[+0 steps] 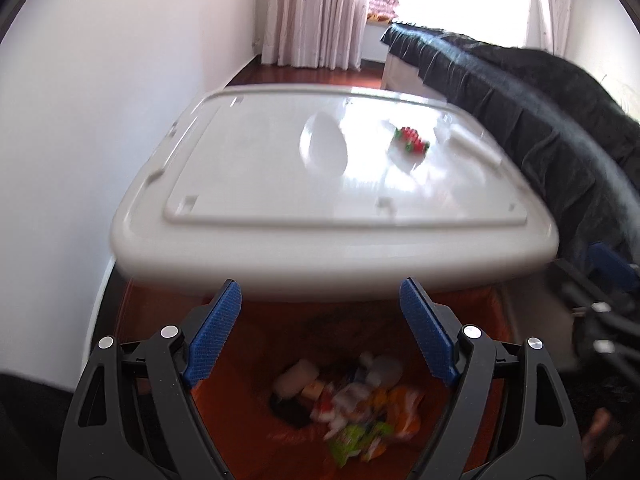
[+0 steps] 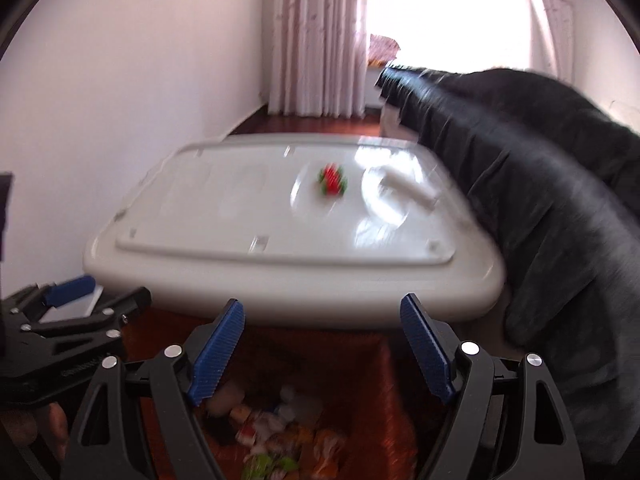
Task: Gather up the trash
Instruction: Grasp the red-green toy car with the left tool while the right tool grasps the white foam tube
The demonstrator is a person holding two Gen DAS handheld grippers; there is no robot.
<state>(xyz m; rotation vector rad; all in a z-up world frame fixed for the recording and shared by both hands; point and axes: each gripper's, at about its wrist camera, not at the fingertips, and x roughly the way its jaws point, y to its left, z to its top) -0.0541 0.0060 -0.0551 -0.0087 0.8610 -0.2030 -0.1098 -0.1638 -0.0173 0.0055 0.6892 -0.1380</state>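
Note:
A small red and green wrapper (image 1: 411, 141) lies on the white table (image 1: 280, 184), towards its far right; it also shows in the right wrist view (image 2: 332, 179). Below the table's near edge is a bin lined with an orange bag (image 1: 240, 408), holding several crumpled wrappers (image 1: 352, 404). My left gripper (image 1: 320, 300) hangs open and empty over the bin. My right gripper (image 2: 322, 316) is open and empty over the same bin (image 2: 384, 400), with trash (image 2: 280, 436) below. The left gripper also shows at the left of the right wrist view (image 2: 72, 308).
A dark blanket-covered sofa (image 1: 540, 120) runs along the table's right side. A white wall (image 1: 100, 100) is on the left. Curtains (image 1: 316, 12) and a bright window are at the back. A white flat object (image 2: 408, 188) lies on the table's far right.

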